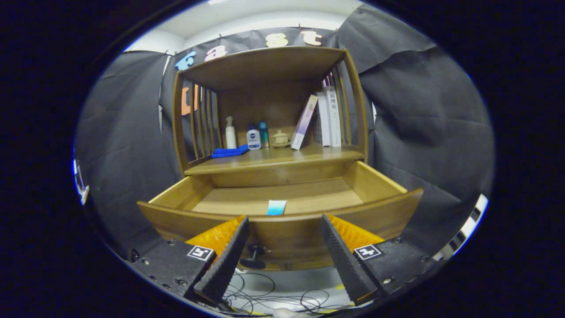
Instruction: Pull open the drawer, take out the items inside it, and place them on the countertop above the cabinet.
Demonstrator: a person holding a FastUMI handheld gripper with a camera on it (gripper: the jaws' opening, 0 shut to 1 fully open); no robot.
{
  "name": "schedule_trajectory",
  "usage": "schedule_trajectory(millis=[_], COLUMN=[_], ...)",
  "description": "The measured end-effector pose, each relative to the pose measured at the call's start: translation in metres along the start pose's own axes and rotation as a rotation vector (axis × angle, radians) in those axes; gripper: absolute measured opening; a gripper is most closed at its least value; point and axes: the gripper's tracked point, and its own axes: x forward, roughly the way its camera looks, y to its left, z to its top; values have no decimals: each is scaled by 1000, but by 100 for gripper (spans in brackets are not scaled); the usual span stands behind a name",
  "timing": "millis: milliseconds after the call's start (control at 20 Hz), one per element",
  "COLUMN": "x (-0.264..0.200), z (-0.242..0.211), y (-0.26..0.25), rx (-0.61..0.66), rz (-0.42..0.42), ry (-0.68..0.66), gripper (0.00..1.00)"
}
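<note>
The drawer (282,216) stands open; the blue packet (276,207) lies at twelve o'clock, just beyond the gripper (284,223); its fingers are wide, holding nothing.

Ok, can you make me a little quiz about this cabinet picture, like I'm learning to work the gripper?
1. True or false: the drawer is pulled open.
2. What lies in the drawer, near its front wall? A) a small light-blue packet B) a spoon C) a ball
3. Fill in: the gripper is ____, with the drawer knob between its fingers, untouched.

Key
1. True. You can see the drawer's wooden floor.
2. A. The countertop above carries the blue cloth, bottles, small pot and books.
3. Open. Its fingers stand wide apart and hold nothing.
</note>
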Motion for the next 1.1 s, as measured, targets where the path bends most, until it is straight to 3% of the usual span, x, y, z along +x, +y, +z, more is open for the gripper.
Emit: schedule_trajectory(millis=[150, 500, 750, 1100], x=[20, 98, 143, 168], z=[32, 62, 44, -9], y=[-7, 26, 50, 51], rx=[-9, -80, -135, -23], rz=[-24, 27, 41, -22], ry=[36, 274, 472, 765], gripper=[100, 100, 100, 92])
